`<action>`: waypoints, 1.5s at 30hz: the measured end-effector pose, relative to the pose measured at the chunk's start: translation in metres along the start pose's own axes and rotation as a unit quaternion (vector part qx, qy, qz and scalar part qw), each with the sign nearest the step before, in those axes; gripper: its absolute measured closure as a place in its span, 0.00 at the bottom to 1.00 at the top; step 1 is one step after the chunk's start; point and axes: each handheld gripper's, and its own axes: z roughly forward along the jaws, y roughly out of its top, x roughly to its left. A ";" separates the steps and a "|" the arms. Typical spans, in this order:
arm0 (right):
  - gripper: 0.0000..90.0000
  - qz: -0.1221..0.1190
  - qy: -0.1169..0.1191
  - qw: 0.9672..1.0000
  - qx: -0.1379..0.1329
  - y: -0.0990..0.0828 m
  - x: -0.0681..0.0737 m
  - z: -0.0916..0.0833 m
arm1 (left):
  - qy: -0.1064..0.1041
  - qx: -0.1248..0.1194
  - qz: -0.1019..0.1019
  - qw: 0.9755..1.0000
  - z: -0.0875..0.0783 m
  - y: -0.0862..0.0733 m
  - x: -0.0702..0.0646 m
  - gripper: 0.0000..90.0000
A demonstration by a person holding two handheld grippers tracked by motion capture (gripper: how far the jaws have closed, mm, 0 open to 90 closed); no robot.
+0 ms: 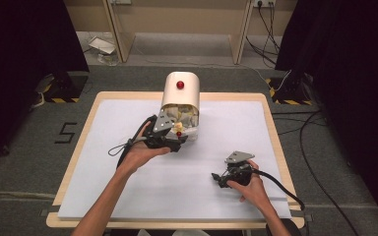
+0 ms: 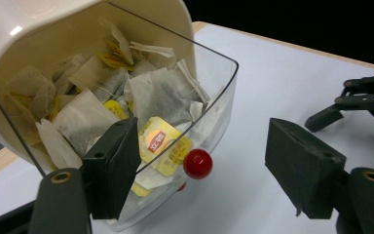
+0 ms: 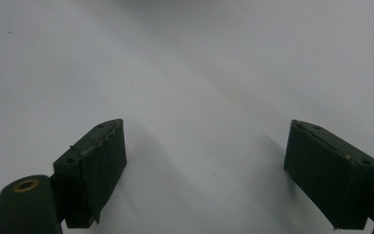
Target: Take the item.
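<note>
A cream tea-bag dispenser (image 1: 179, 93) with a red knob on top (image 1: 180, 84) stands at the back middle of the table. Its clear front flap (image 2: 214, 97) hangs open, showing several tea bags (image 2: 151, 95) and a yellow tag (image 2: 163, 144). A small red knob (image 2: 197, 164) sits low on that flap. My left gripper (image 2: 204, 170) is open at the flap, with this knob between its jaws and untouched. In the high view the left gripper (image 1: 178, 141) is right at the dispenser's mouth. My right gripper (image 1: 217, 179) rests open and holds nothing on the white sheet at the front right; its jaws show wide apart in its own view (image 3: 204, 170).
A white sheet (image 1: 128, 187) covers the wooden table (image 1: 91, 110). The right gripper (image 2: 355, 100) shows far right in the left gripper view. Cables trail from both grippers. Dark curtains and stands flank the table.
</note>
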 end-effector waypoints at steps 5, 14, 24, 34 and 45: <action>0.18 0.000 0.000 1.000 0.000 0.000 0.000 0.000 | -0.007 -0.001 0.002 1.000 -0.006 -0.004 -0.005 0.31; 0.18 -0.001 -0.001 1.000 0.000 0.000 0.000 0.000 | -0.020 -0.001 0.009 1.000 -0.014 -0.010 -0.012 0.32; 0.18 -0.001 -0.001 1.000 0.000 0.000 0.000 0.000 | -0.018 -0.007 0.013 1.000 -0.020 -0.014 -0.019 0.32; 0.18 -0.001 -0.001 1.000 0.000 0.000 0.000 0.000 | -0.027 0.001 0.017 1.000 -0.024 -0.018 -0.025 0.32; 0.18 -0.003 -0.001 1.000 0.000 0.000 0.000 0.000 | -0.036 0.004 0.013 0.999 -0.026 -0.020 -0.029 0.31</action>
